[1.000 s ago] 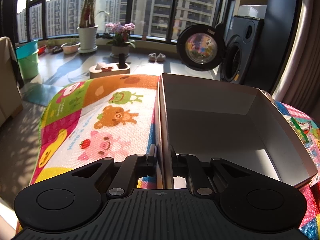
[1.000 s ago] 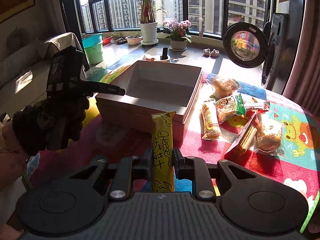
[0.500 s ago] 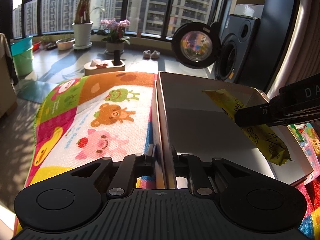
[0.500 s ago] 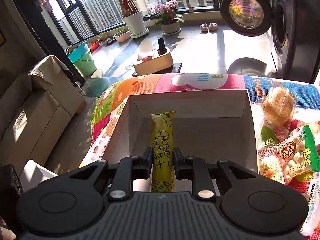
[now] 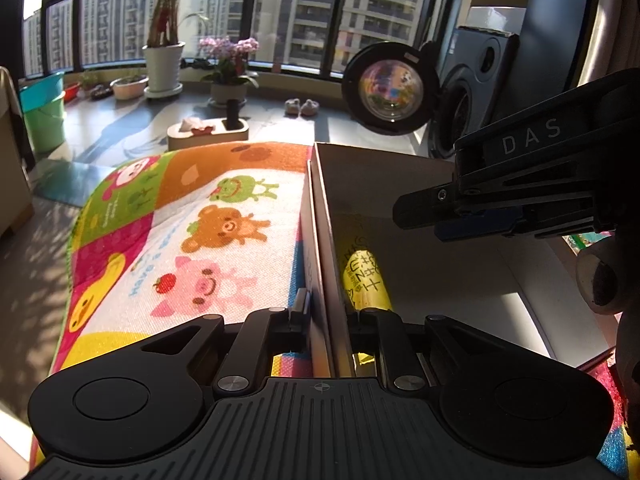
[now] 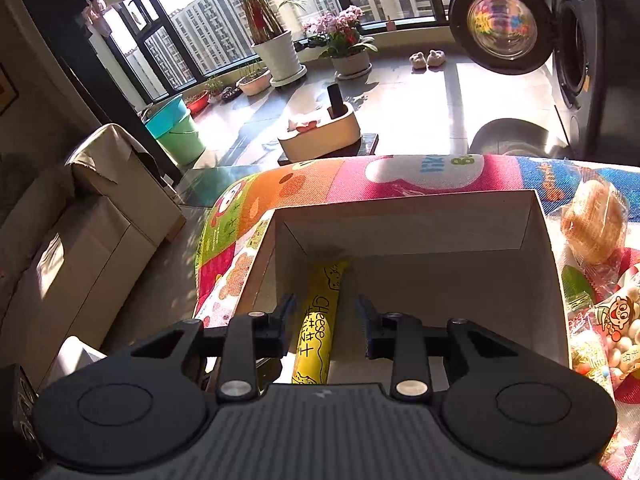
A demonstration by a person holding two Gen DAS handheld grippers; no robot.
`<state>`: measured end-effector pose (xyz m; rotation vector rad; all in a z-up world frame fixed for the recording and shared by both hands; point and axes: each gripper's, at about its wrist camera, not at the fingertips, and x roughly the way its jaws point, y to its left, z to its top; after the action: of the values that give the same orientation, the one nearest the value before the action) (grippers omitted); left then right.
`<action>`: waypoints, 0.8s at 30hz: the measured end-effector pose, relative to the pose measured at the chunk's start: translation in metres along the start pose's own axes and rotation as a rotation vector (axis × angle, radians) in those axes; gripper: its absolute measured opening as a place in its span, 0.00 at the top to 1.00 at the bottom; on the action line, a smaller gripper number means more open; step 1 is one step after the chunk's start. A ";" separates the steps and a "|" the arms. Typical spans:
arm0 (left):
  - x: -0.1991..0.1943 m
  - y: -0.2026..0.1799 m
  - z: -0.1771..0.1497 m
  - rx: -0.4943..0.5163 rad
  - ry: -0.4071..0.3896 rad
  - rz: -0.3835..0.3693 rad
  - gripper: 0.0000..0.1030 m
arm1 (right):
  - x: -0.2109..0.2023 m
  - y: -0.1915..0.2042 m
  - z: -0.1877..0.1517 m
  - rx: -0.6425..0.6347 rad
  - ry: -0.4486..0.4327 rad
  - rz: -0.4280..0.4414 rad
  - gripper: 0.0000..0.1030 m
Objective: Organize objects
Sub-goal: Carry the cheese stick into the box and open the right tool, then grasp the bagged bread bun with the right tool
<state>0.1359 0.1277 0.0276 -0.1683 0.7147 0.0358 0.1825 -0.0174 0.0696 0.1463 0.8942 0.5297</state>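
A white cardboard box stands open on the cartoon-print cloth. My left gripper is shut on the box's left wall, one finger inside and one outside. A yellow cheese snack pack lies on the box floor along that wall. My right gripper hangs open over the pack, its fingers apart on either side and off it; in the left wrist view the right gripper reaches in from the right above the box.
Several wrapped snacks lie on the cloth right of the box: a bread bun and a cartoon bag. A cardboard carton and the floor sit beyond the table's left edge. A washing machine with its door open stands behind.
My right gripper carried the cheese pack from in front of the box over it, lowered it, then opened and let go. The pack now lies in the box. My left gripper kept its hold.
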 end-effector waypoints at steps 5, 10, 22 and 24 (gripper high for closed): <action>-0.001 -0.001 0.000 -0.001 0.002 0.006 0.85 | -0.077 -0.016 -0.023 -0.123 -0.202 -0.100 0.49; -0.002 -0.006 -0.003 0.021 -0.014 0.022 0.85 | -0.142 -0.049 -0.073 -0.240 -0.366 -0.283 0.00; -0.001 -0.010 -0.002 0.017 -0.016 0.060 0.88 | -0.173 -0.118 -0.167 -0.142 -0.219 -0.519 0.00; -0.002 -0.011 -0.002 0.019 -0.010 0.059 0.88 | -0.172 -0.120 -0.171 -0.126 -0.212 -0.539 0.00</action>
<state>0.1340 0.1170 0.0291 -0.1291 0.7093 0.0861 0.0085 -0.2232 0.0436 -0.1509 0.6533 0.0636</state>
